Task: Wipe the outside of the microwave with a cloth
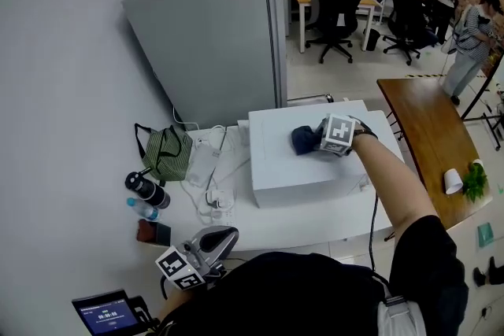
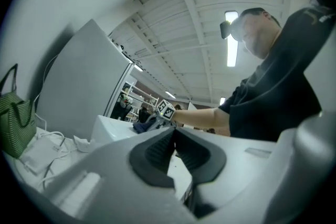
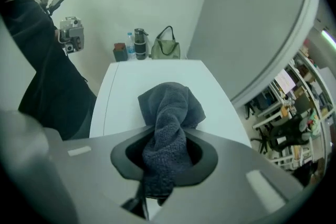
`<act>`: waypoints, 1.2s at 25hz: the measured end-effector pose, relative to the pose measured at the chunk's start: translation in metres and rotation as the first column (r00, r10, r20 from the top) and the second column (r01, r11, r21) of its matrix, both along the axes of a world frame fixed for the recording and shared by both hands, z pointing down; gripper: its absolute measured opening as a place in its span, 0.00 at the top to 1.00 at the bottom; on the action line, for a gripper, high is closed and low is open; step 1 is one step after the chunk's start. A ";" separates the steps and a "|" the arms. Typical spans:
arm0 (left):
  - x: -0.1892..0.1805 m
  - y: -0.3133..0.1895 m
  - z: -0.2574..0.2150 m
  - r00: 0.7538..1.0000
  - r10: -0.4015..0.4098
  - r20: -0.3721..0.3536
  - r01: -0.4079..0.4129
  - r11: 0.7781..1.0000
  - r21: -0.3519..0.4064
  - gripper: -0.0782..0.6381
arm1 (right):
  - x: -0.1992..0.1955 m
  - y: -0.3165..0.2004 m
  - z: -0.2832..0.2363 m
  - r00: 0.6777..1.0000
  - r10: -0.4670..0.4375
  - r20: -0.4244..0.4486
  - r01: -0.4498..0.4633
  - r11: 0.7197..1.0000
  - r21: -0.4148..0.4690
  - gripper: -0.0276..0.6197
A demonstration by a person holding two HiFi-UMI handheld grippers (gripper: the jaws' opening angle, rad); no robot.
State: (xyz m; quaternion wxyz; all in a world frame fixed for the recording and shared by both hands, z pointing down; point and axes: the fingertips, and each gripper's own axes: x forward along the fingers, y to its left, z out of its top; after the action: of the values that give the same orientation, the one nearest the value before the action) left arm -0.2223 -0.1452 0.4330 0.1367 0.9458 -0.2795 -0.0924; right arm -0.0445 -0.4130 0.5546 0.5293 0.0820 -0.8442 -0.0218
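The white microwave (image 1: pixel 303 161) stands on the white table, its top (image 3: pixel 157 86) facing up. A dark blue-grey cloth (image 3: pixel 169 113) lies bunched on that top, and my right gripper (image 3: pixel 167 157) is shut on it; in the head view the cloth (image 1: pixel 304 139) sits just left of the right gripper (image 1: pixel 324 139). My left gripper (image 1: pixel 222 240) hangs low by the table's front edge, far from the microwave. Its dark pads (image 2: pixel 160 152) touch with nothing between them, so the left gripper (image 2: pixel 175 148) is shut and empty.
A tall grey fridge (image 1: pixel 213 35) stands behind the microwave. Left of the microwave lie a green bag (image 1: pixel 167 153), a white pouch with cables (image 1: pixel 206 165), two bottles (image 1: pixel 146 190) and a dark red box (image 1: pixel 153 232). A wooden table (image 1: pixel 429 134) stands to the right.
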 end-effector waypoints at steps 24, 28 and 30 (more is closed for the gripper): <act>-0.010 0.034 -0.002 0.999 -0.042 -0.026 0.042 0.999 0.005 0.89 | -0.155 0.074 -0.018 0.957 -0.246 0.151 0.233 0.967 0.099 0.84; -0.047 0.043 0.004 0.999 -0.036 -0.031 0.036 0.999 -0.006 0.89 | -0.170 0.071 0.008 0.982 -0.182 0.040 0.181 0.983 0.044 0.84; -0.051 0.042 0.005 0.999 -0.025 -0.033 0.025 1.000 -0.004 0.89 | -0.156 0.063 0.006 0.986 -0.155 0.057 0.153 0.987 0.042 0.84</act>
State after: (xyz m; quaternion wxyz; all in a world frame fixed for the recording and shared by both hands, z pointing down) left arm -0.2736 -0.1028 0.4379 0.1419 0.9403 -0.2894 -0.1092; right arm -0.2009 -0.3498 0.5602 0.4988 0.0271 -0.8630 -0.0758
